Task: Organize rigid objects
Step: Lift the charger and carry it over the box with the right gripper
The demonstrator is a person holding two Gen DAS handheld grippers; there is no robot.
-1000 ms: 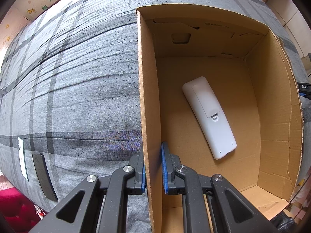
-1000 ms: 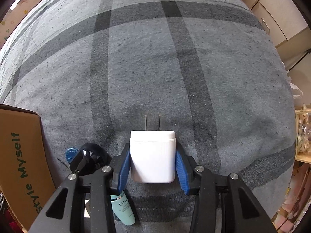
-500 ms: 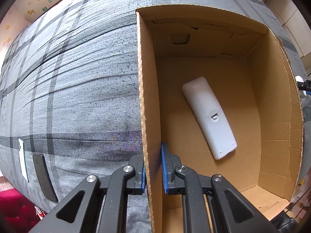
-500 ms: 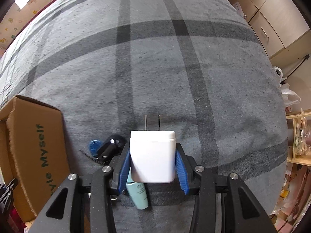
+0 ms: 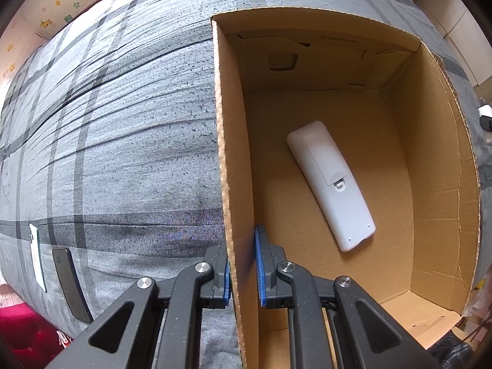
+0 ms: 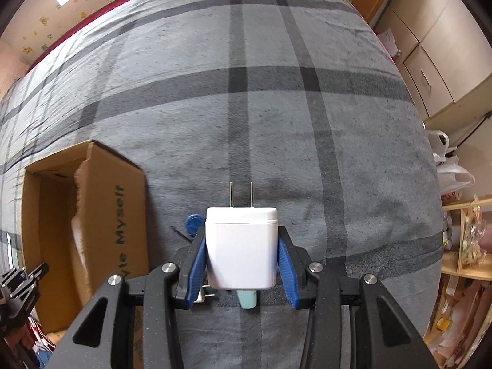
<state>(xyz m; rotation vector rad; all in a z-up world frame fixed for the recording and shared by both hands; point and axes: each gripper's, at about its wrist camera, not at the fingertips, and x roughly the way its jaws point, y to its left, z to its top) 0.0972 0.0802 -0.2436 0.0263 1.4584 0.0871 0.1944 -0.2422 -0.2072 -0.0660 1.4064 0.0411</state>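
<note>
While we steady the cardboard box [image 5: 436,166] on the grey checked bedspread [image 5: 123,141], two phones [image 5: 52,261] lie far to the left near the bed's edge. Our left gripper [image 5: 243,269] pinches the box's left wall, one blue pad outside and one inside. Inside the box, a white remote [image 5: 330,184] lies face down on the floor, slanting from far left to near right. To the right of the box, our right gripper [image 6: 242,259] is clamped on a white charger [image 6: 241,247], prongs pointing away, held above the bedspread. Below it sit a blue cap [image 6: 193,223] and a pale green tube [image 6: 247,299], still to be packed. We judge the step as carrying the charger to the box; next we must swing left over the right wall and let go inside.
</note>
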